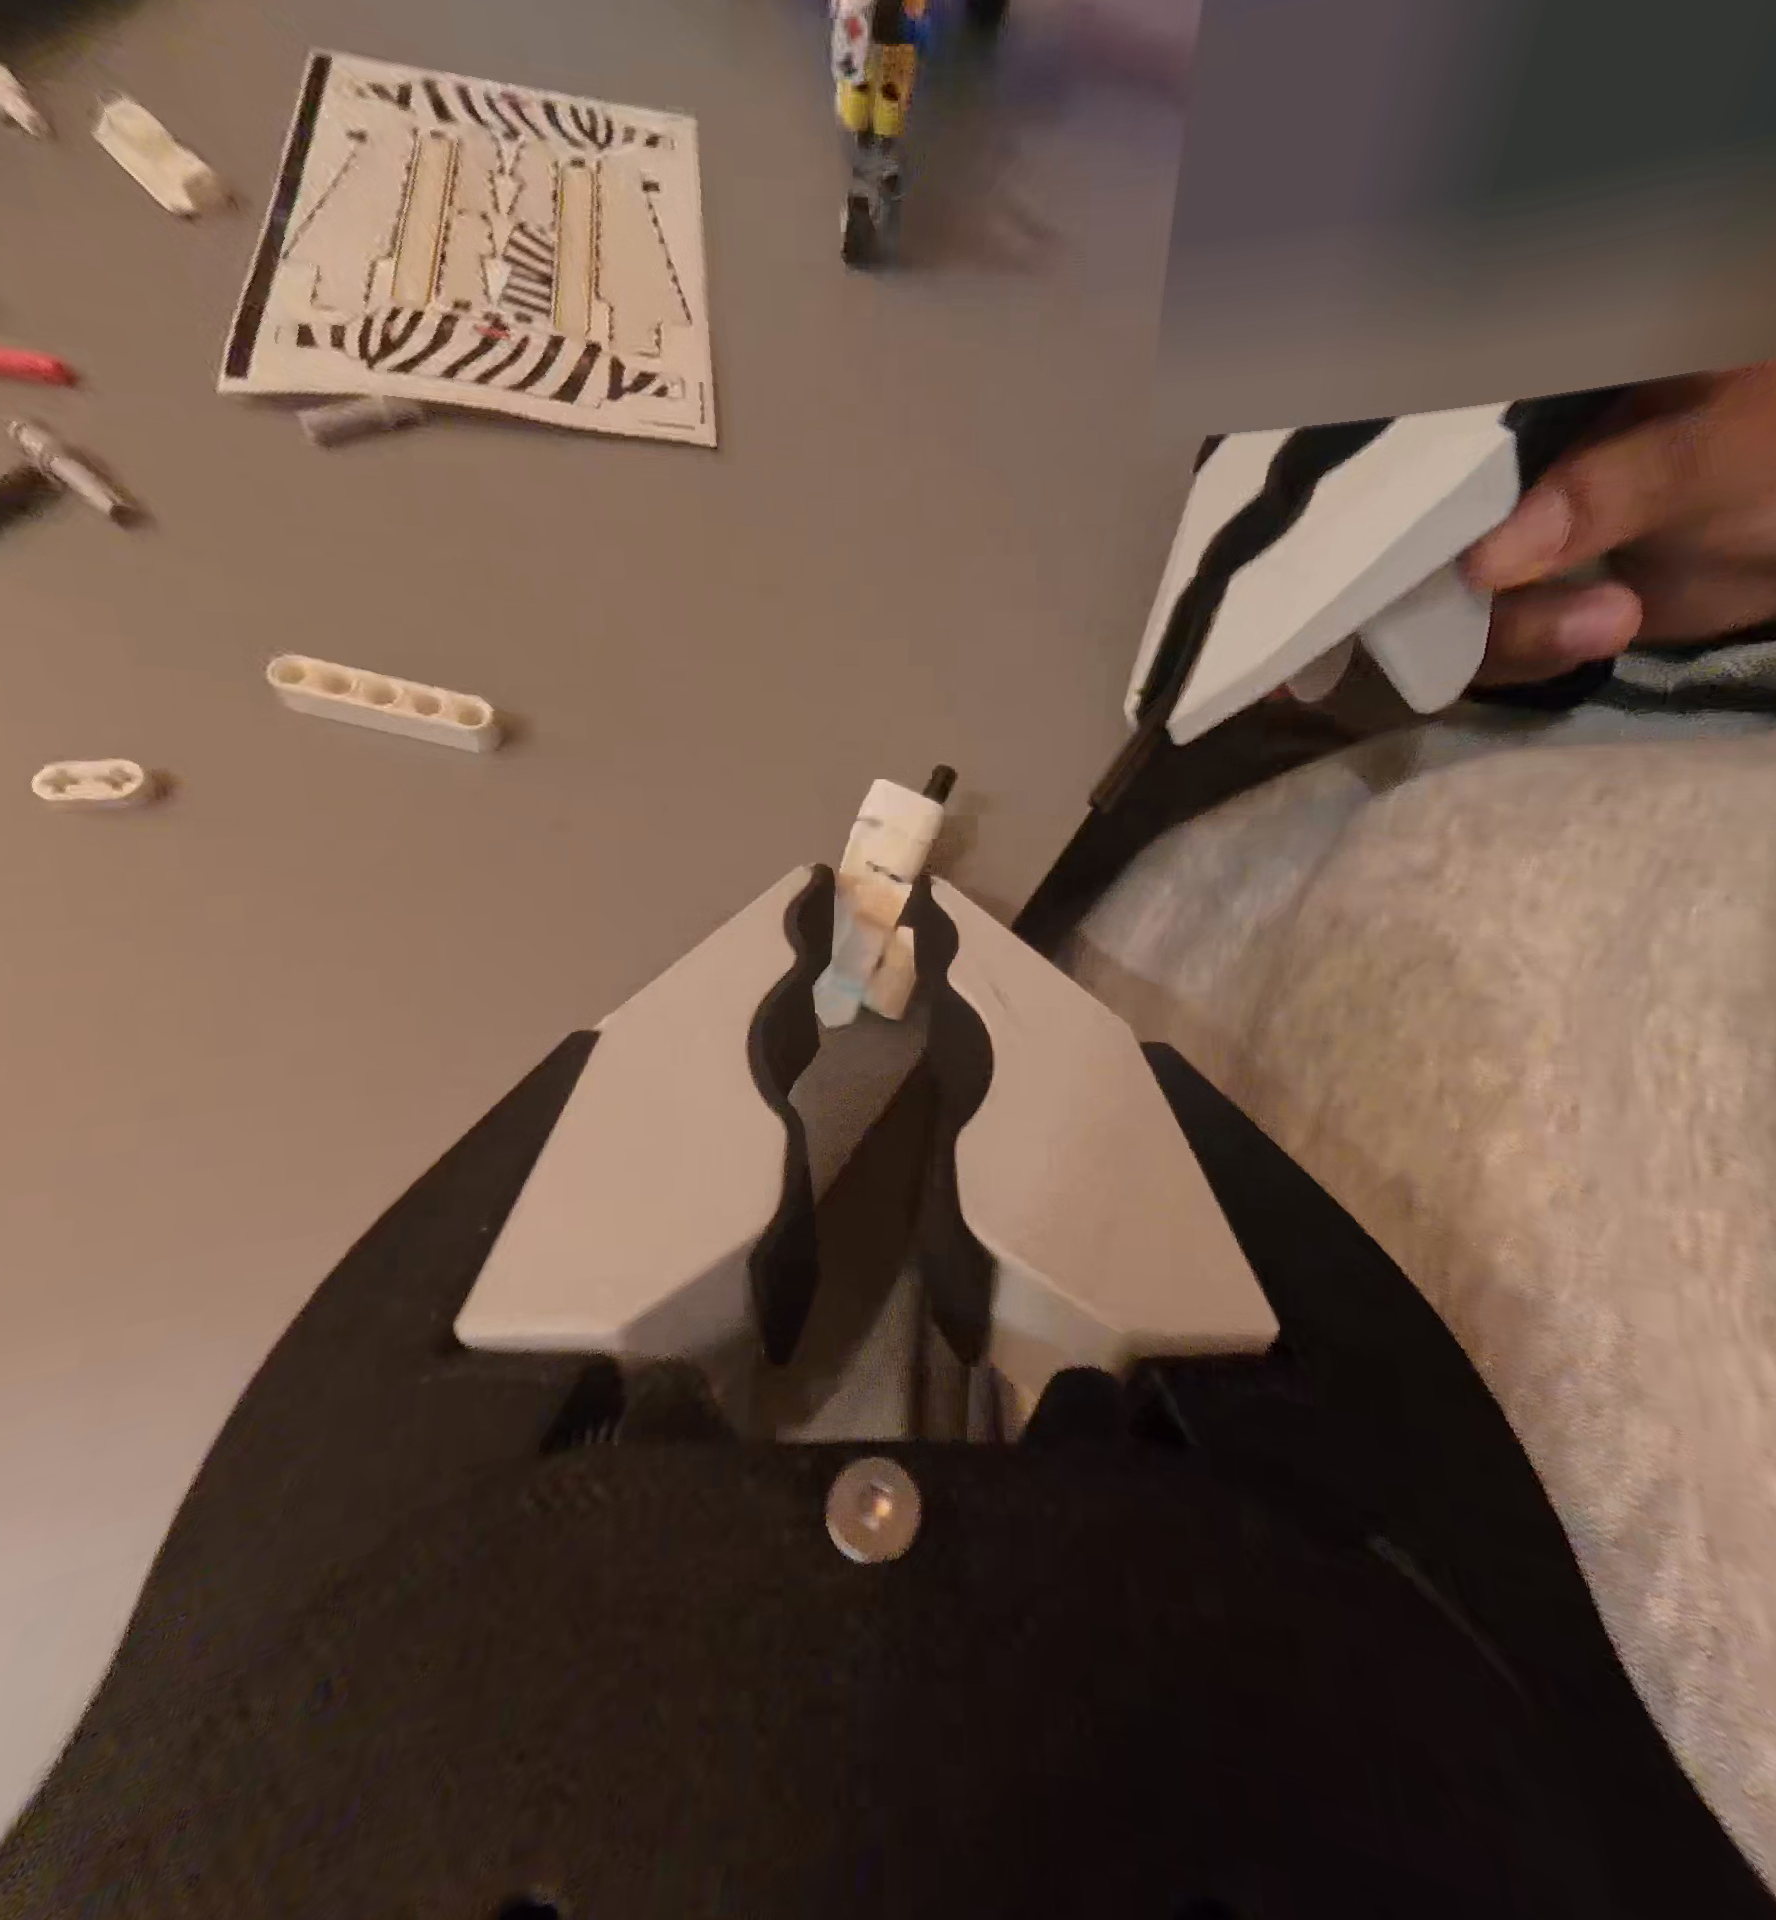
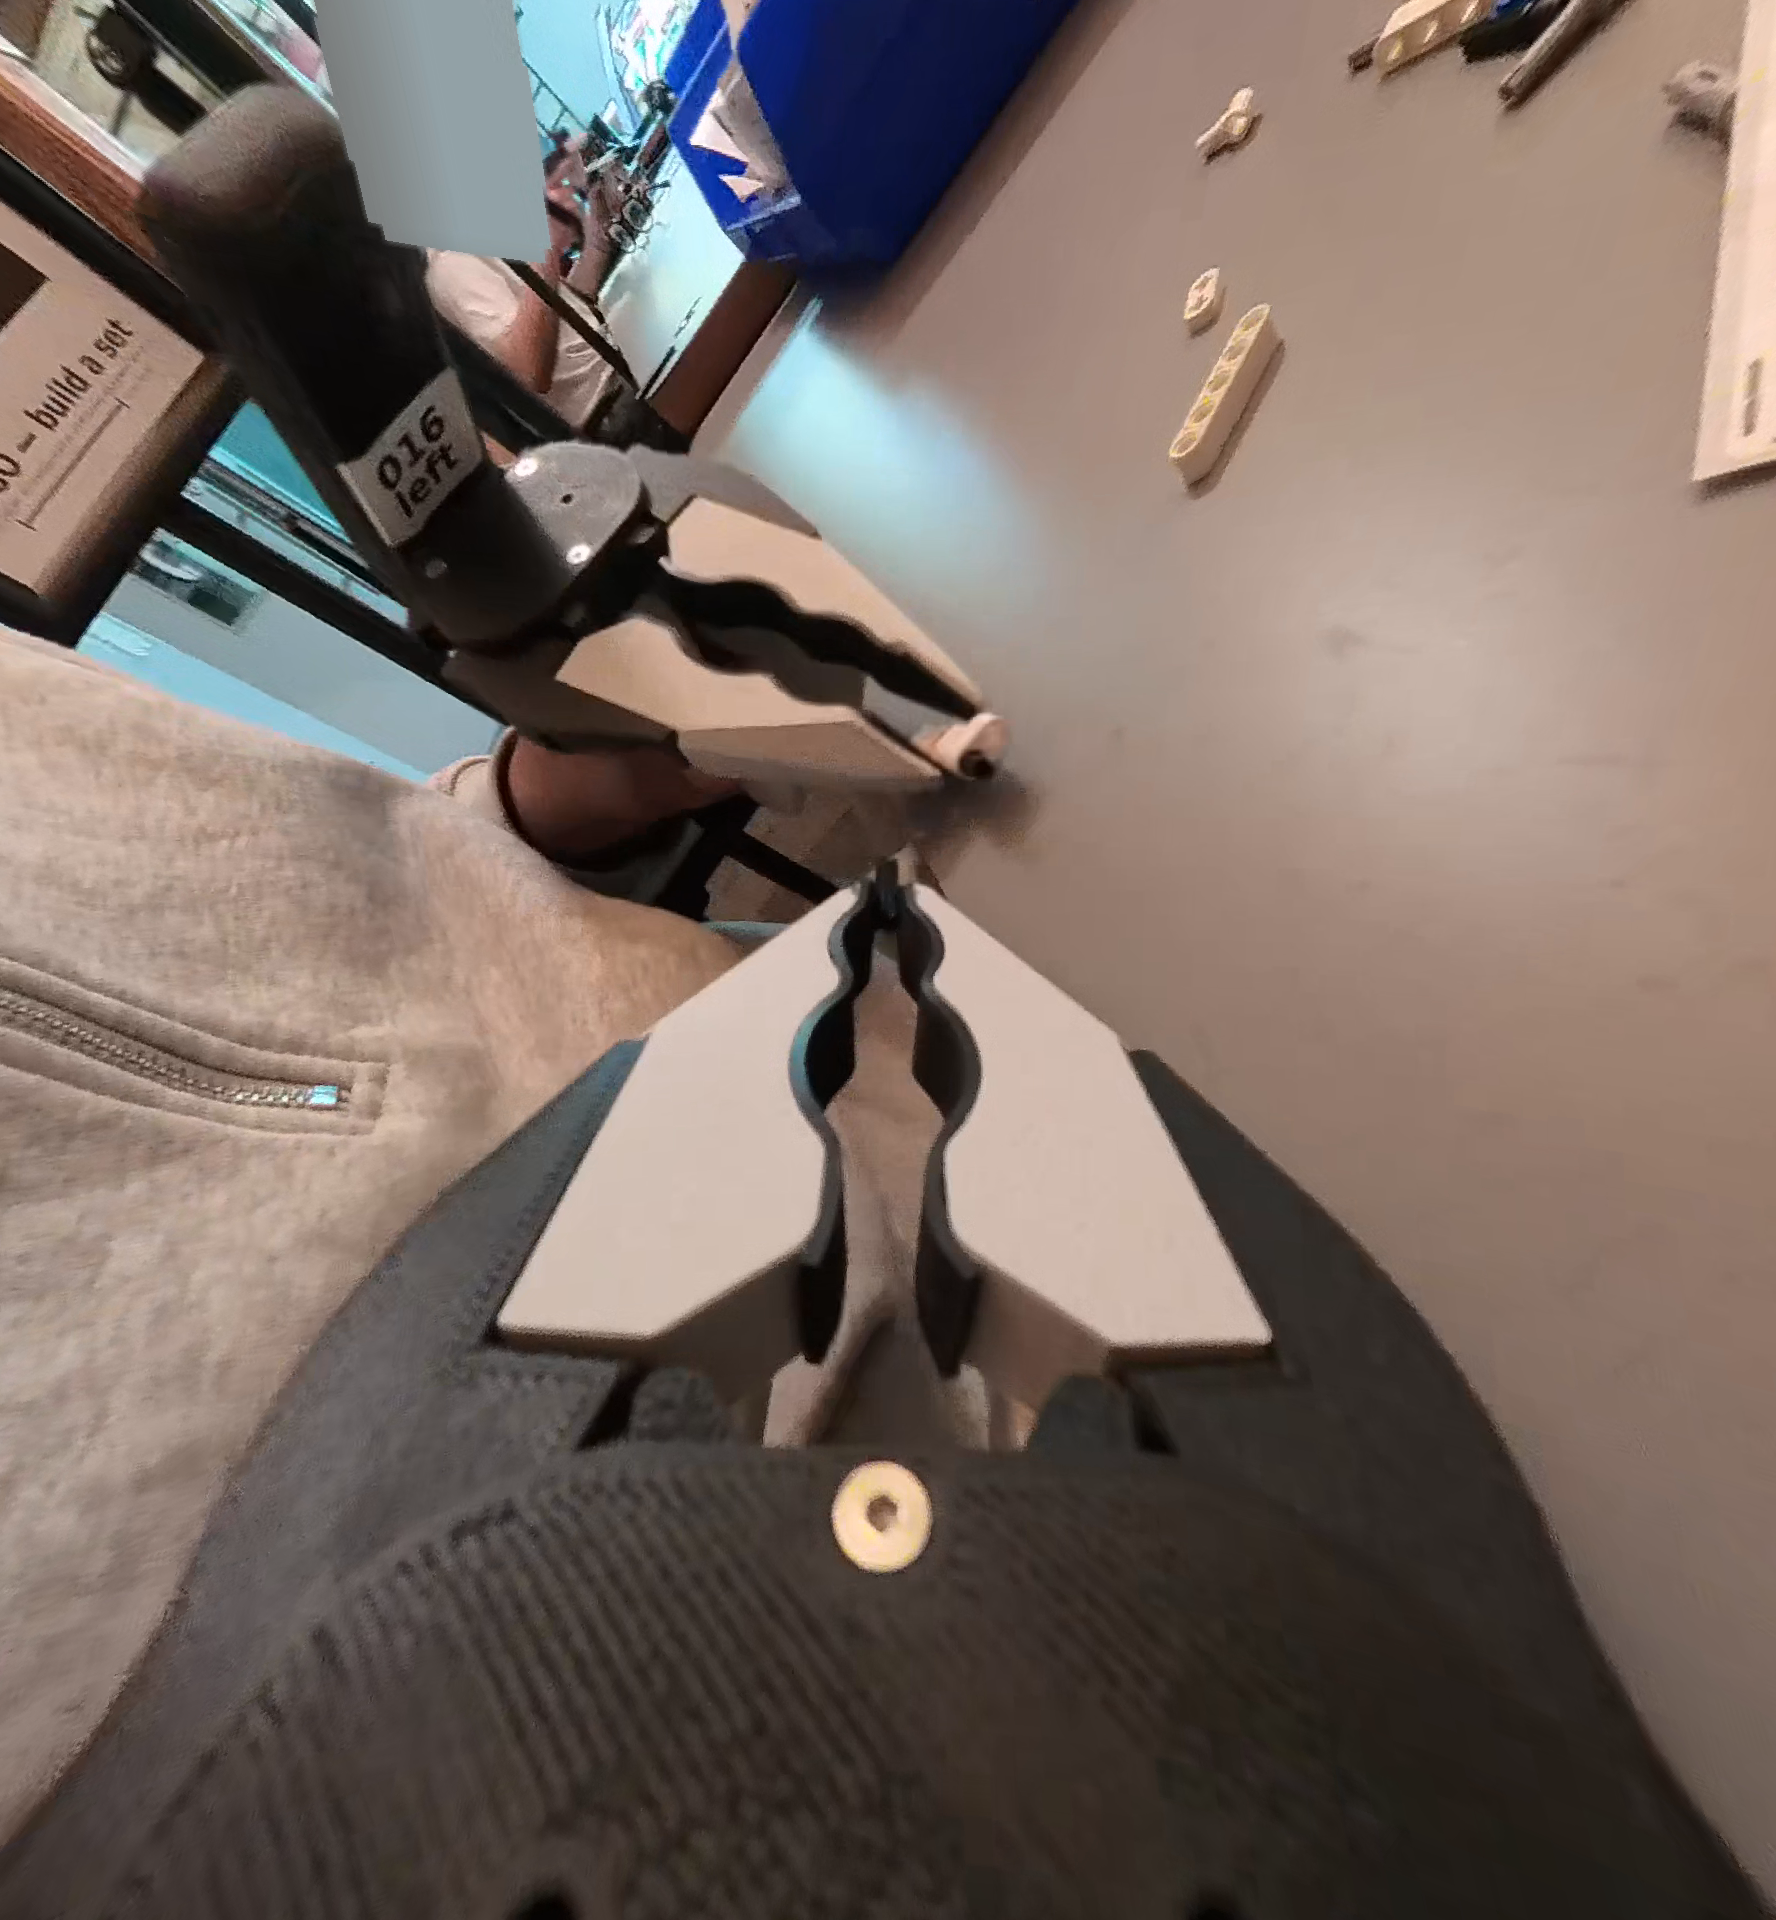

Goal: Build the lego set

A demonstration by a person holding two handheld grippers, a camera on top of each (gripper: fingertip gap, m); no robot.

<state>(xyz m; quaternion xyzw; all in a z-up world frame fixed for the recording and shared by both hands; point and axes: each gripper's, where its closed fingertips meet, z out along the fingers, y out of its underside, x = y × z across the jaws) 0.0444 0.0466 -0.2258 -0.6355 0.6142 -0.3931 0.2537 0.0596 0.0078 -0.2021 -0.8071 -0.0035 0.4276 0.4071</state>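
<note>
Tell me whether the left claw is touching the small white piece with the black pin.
Touching. The left wrist view shows the left claw shut on the white piece, both tips pressing its sides.

We see a small white lego piece (image 1: 889,873) with a black pin (image 1: 939,779) sticking out of its far end, pinched between the tips of the left hand-held gripper (image 1: 868,904) and held just over the grey bench (image 1: 655,582). Farther out on the bench lie a white five-hole beam (image 1: 383,701) flat on its side and, near it, a short white two-hole connector (image 1: 92,781). Beyond them lies the striped sticker sheet (image 1: 479,249), flat, with a partly built model (image 1: 868,125) standing well apart from it.
</note>
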